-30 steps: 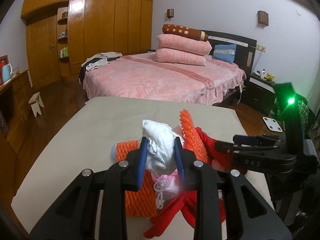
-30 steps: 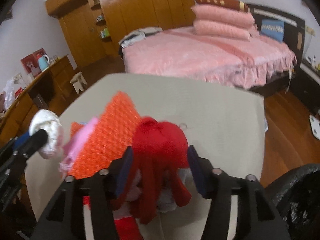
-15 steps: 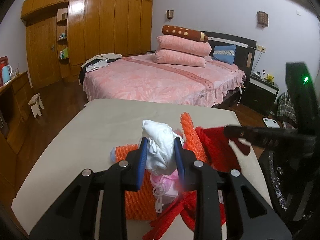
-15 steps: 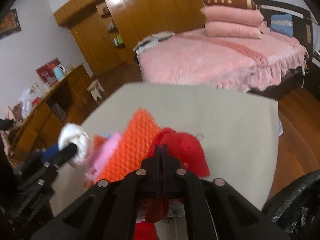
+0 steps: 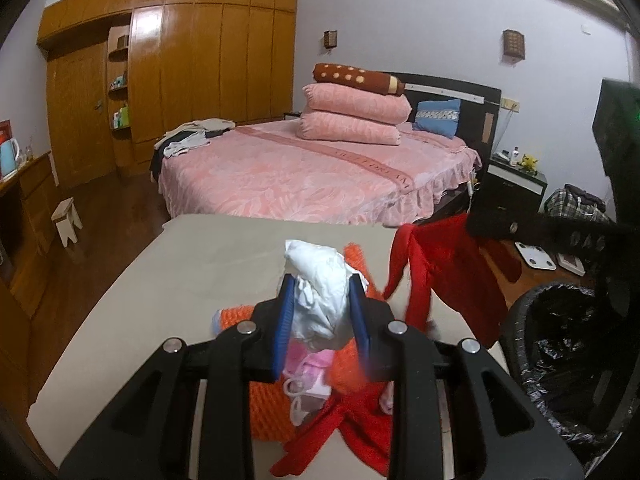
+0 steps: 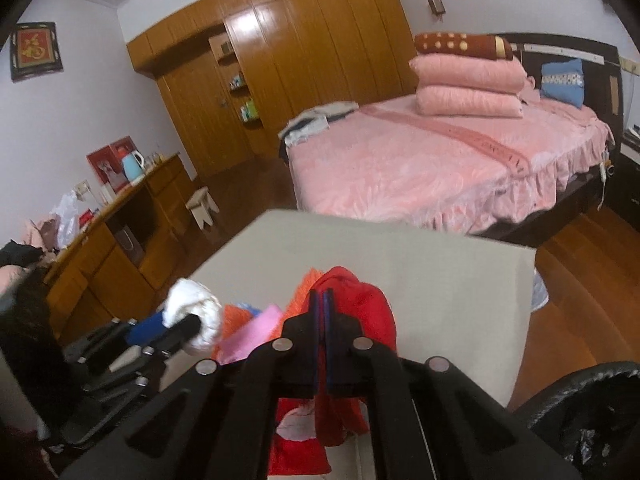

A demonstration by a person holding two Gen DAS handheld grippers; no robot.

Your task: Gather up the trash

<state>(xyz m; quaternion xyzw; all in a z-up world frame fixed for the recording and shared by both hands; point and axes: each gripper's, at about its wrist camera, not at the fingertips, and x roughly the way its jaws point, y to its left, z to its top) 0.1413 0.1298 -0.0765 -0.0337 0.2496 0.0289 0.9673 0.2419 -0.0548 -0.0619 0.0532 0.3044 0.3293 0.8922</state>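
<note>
My left gripper [image 5: 322, 300] is shut on a crumpled white wad of paper [image 5: 318, 280] and holds it above a pile of orange mesh [image 5: 268, 404], a pink mask [image 5: 310, 368] and red cloth on the beige table [image 5: 192, 276]. My right gripper [image 6: 322, 300] is shut on a red cloth [image 6: 360, 300] and lifts it off the table; the same cloth [image 5: 444, 268] hangs in the left wrist view, near a black-lined trash bin [image 5: 560, 344]. The white wad [image 6: 196, 312] and left gripper also show in the right wrist view.
The bin [image 6: 592, 412] stands at the table's right front corner. A pink bed [image 5: 304, 176] with stacked pillows lies beyond the table. A wooden wardrobe [image 5: 180, 80], a small stool [image 5: 68, 220] and a low cabinet with a kettle [image 6: 132, 168] are to the left.
My right gripper closed on the red cloth and lifted it up and to the right, toward the bin. My left gripper kept hold of the white wad and rose slightly.
</note>
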